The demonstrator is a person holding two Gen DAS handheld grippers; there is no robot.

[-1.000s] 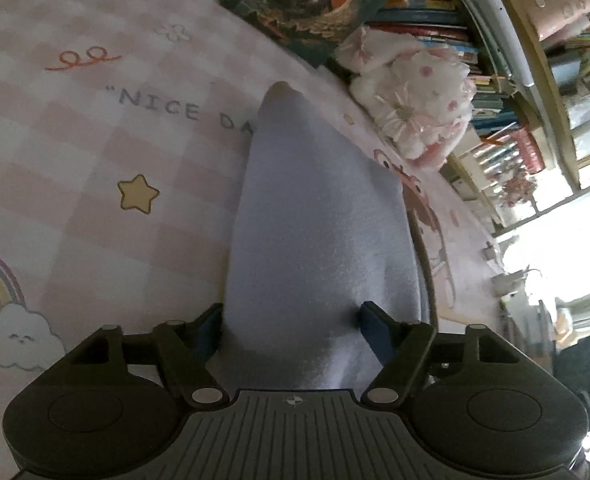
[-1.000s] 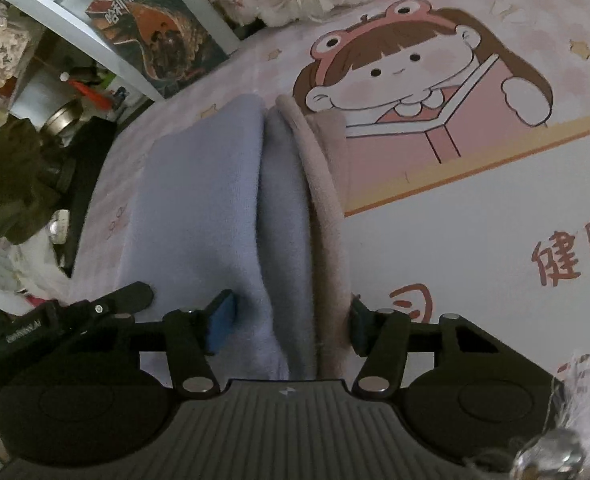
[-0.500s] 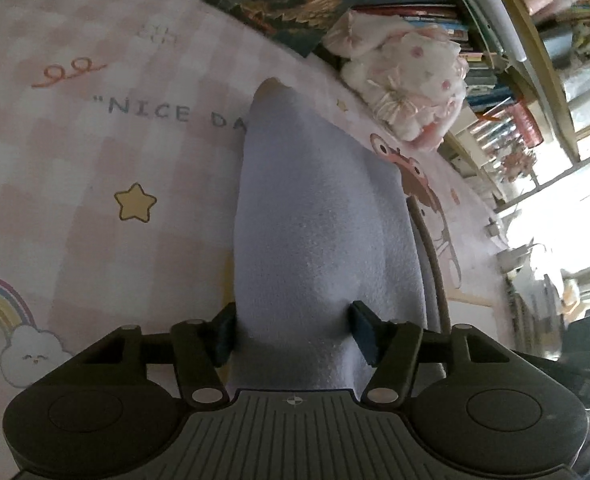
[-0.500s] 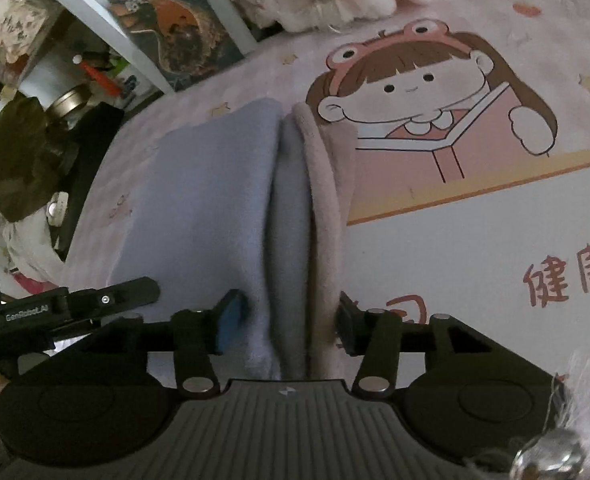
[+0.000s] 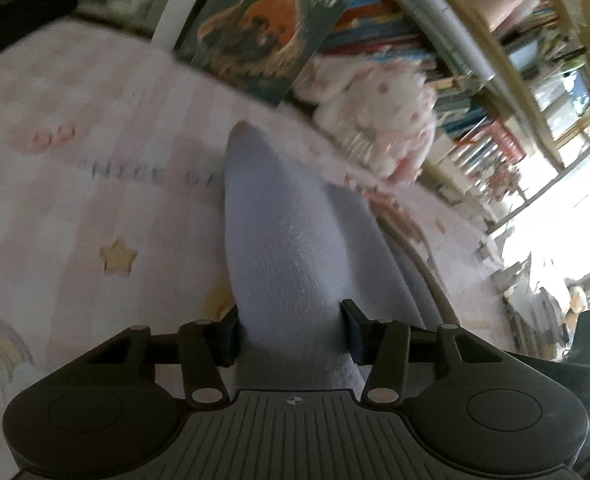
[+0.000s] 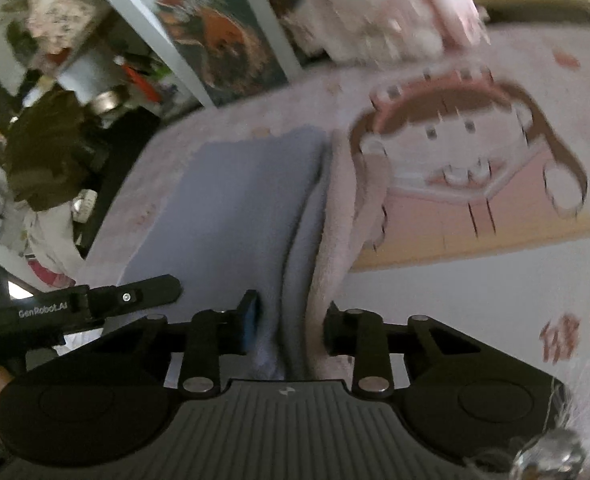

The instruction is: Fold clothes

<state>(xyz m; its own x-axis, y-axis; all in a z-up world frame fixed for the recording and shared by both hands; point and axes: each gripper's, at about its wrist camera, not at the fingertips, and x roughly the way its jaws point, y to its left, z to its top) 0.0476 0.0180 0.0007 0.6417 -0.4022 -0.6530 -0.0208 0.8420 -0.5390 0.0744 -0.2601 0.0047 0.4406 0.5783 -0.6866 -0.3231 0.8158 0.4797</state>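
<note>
A lavender fleece garment (image 5: 287,240) lies folded on a pink checked bed cover (image 5: 75,220). One end of it runs up between the jaws of my left gripper (image 5: 291,328), which are closing, and both pads press the cloth. In the right wrist view the same garment (image 6: 235,208) shows a beige-pink inner layer (image 6: 335,240) along its right edge. My right gripper (image 6: 291,320) is closing on the bunched edge, with the cloth squeezed between its pads. One finger of the left gripper (image 6: 135,296) reaches in at the left.
A pink-and-white plush toy (image 5: 379,120) and a leaning book (image 5: 263,40) sit at the bed's far edge, in front of a crowded bookshelf (image 5: 495,80). The cover carries a cartoon girl print (image 6: 455,160). A dark cluttered drop (image 6: 55,152) lies beyond the bed's left edge.
Both grippers' jaws have narrowed onto the cloth, bunching it tighter. Both views have tipped up and blurred, and the left gripper's end of the garment has lifted slightly.
</note>
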